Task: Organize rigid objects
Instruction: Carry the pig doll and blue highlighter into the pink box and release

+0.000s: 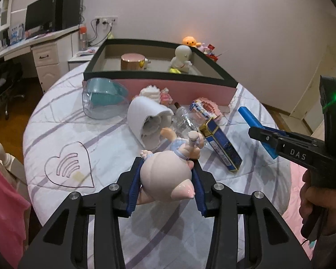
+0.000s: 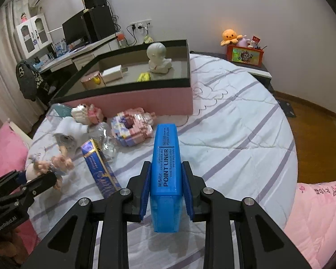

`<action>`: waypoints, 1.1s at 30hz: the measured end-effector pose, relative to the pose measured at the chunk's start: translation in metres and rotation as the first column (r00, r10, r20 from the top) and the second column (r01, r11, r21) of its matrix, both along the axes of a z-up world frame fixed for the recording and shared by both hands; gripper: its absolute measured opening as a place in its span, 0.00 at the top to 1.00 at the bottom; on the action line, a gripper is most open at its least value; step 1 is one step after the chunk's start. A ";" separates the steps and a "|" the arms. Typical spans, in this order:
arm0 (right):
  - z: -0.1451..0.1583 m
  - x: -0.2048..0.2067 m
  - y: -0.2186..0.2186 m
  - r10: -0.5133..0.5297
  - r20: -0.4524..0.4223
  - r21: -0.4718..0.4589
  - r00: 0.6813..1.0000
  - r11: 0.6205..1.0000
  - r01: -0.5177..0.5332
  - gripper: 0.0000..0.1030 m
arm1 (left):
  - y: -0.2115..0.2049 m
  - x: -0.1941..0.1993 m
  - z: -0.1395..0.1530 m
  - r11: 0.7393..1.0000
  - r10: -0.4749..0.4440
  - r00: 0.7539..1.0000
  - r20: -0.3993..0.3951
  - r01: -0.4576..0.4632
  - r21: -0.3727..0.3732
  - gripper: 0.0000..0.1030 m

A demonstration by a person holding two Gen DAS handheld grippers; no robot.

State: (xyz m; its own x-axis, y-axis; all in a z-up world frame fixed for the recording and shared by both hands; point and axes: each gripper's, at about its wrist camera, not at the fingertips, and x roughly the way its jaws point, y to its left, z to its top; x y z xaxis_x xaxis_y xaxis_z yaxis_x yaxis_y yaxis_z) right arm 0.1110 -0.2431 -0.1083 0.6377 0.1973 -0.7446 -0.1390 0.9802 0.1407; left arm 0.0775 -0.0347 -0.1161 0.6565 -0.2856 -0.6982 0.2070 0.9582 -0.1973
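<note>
My left gripper [image 1: 168,174] is shut on a pink baby doll figurine [image 1: 165,179], held above the bed; it also shows in the right wrist view [image 2: 49,168]. My right gripper [image 2: 165,179] is shut on a blue highlighter box [image 2: 165,168], which also shows in the left wrist view [image 1: 255,125]. A pink box with a black rim [image 1: 159,87] stands at the far side of the bed and holds a white figurine [image 1: 182,59], a round pink tin [image 1: 132,61] and a white charger [image 2: 113,74].
On the quilt lie a clear plastic cover [image 1: 103,100], a white tube [image 1: 145,121], a clear bottle [image 1: 186,118], a block model [image 2: 132,130], a dark blue carton [image 1: 221,145] and a small pink toy [image 2: 87,114]. A desk [image 1: 33,42] stands left, a nightstand [image 2: 246,60] right.
</note>
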 end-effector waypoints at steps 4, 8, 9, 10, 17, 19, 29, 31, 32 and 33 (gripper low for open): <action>0.008 0.000 0.003 0.012 0.016 0.004 1.000 1.000 -0.013 0.74 | 0.004 -0.001 0.003 1.000 0.001 1.000 0.005 -0.001 -0.006 0.60; 0.013 0.000 0.007 0.022 0.024 0.008 0.999 1.000 -0.022 0.74 | 0.008 -0.002 0.008 1.000 0.001 1.000 0.016 -0.001 -0.013 0.60; 0.014 -0.001 0.007 0.024 0.027 0.009 0.999 1.000 -0.024 0.74 | 0.008 -0.002 0.010 1.000 0.001 1.000 0.021 -0.001 -0.014 0.60; 0.015 0.000 0.008 0.026 0.031 0.007 0.999 1.000 -0.026 0.74 | 0.010 -0.003 0.013 1.000 0.001 1.000 0.026 0.000 -0.016 0.60; 0.040 0.008 0.016 0.050 0.082 0.006 0.995 0.999 -0.051 0.74 | 0.019 0.007 0.043 1.000 0.007 0.996 0.087 -0.005 -0.022 0.60; 0.049 0.014 0.020 0.058 0.105 0.000 0.993 0.998 -0.058 0.74 | 0.022 0.016 0.051 1.000 0.016 0.994 0.111 -0.014 -0.014 0.60; 0.084 0.075 0.026 0.061 0.182 0.000 0.981 0.998 -0.062 0.74 | 0.030 0.084 0.091 0.999 0.027 0.978 0.208 -0.031 0.014 0.60; 0.086 0.087 0.025 0.058 0.185 0.007 0.981 0.998 -0.060 0.74 | 0.026 0.100 0.097 1.000 0.024 0.974 0.224 -0.028 0.013 0.60; 0.086 0.094 0.025 0.056 0.186 0.008 0.981 0.998 -0.058 0.74 | 0.024 0.107 0.099 1.000 0.025 0.973 0.230 -0.028 0.009 0.60; 0.087 0.099 0.025 0.055 0.186 0.008 0.981 0.998 -0.057 0.74 | 0.023 0.113 0.101 1.000 0.026 0.972 0.234 -0.028 0.005 0.60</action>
State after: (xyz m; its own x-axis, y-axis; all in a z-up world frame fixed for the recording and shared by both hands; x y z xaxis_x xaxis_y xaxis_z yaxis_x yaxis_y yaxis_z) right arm 0.2103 -0.2182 -0.0211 0.7524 0.2453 -0.6114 -0.2182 0.9685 0.1201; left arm 0.1905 -0.0120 -0.0148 0.8090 -0.2607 -0.5269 0.2207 0.9654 -0.1387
